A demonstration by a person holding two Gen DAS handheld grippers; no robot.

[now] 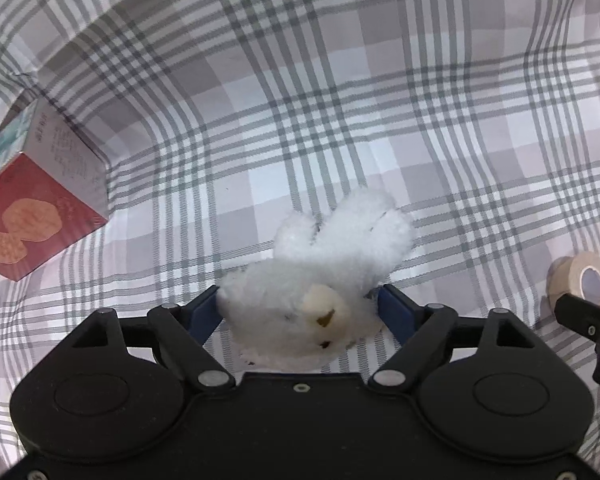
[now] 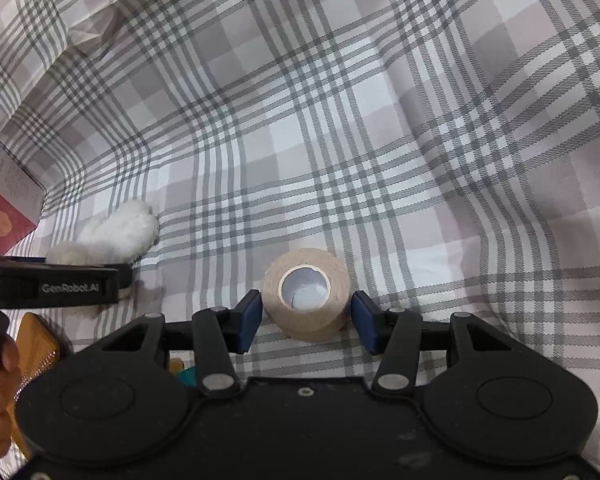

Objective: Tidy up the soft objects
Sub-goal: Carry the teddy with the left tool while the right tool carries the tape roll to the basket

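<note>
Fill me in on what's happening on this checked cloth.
A person is sorting soft items with a hand-held tool in each hand. The left tool is open around a white plush toy lying on the checked cloth, its pads beside the fur rather than squeezing it. The right tool is closed on a beige tape roll standing on edge. A red box sits off to the left.

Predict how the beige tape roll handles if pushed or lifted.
The tape roll is round with a hollow core: probably light, and apt to roll on the plaid cloth if set on its rim. Its wound surface looks matte, so likely grippy, not slippery. Thick winding suggests fairly stiff.
</note>
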